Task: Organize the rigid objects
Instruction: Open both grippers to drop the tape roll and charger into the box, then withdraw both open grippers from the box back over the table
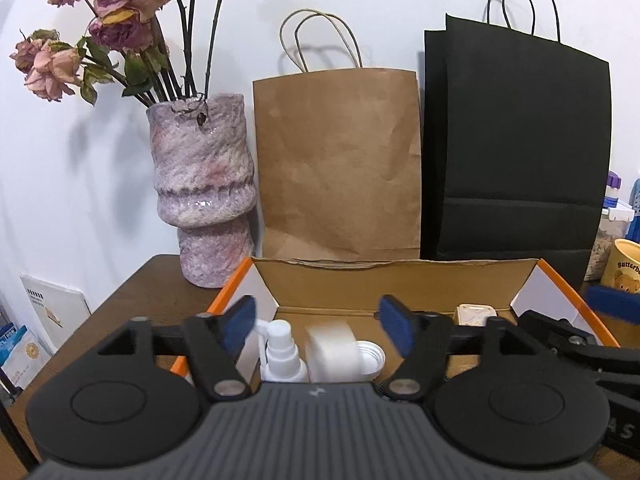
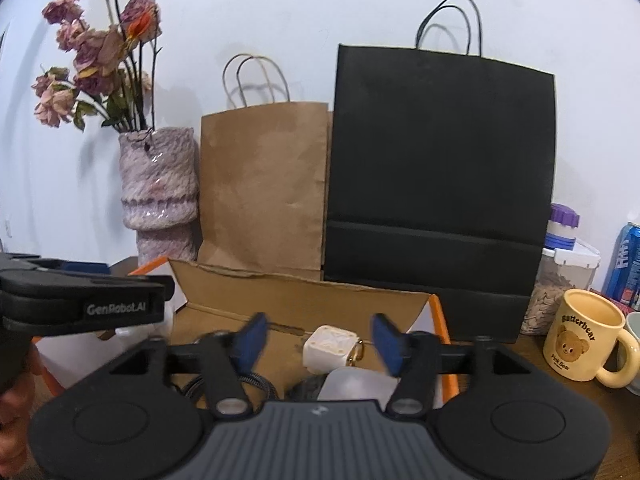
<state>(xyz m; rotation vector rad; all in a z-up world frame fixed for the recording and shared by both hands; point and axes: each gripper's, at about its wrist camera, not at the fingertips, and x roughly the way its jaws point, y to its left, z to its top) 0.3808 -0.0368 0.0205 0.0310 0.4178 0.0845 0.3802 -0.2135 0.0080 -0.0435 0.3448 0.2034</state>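
Both the left gripper (image 1: 320,326) and right gripper (image 2: 320,338) are held spread and unladen above the orange-edged cardboard box (image 1: 400,284), where a spray bottle (image 1: 282,350) stands. "Butterbear" is read on the mug (image 2: 582,342).

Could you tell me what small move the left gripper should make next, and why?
Probably ease the left gripper straight down toward the white roll in the cardboard box. Its jaws stand open and empty above the box, and the roll lies between them, next to the white spray bottle. The right gripper is also open, over a cream cube, so neither holds anything yet.
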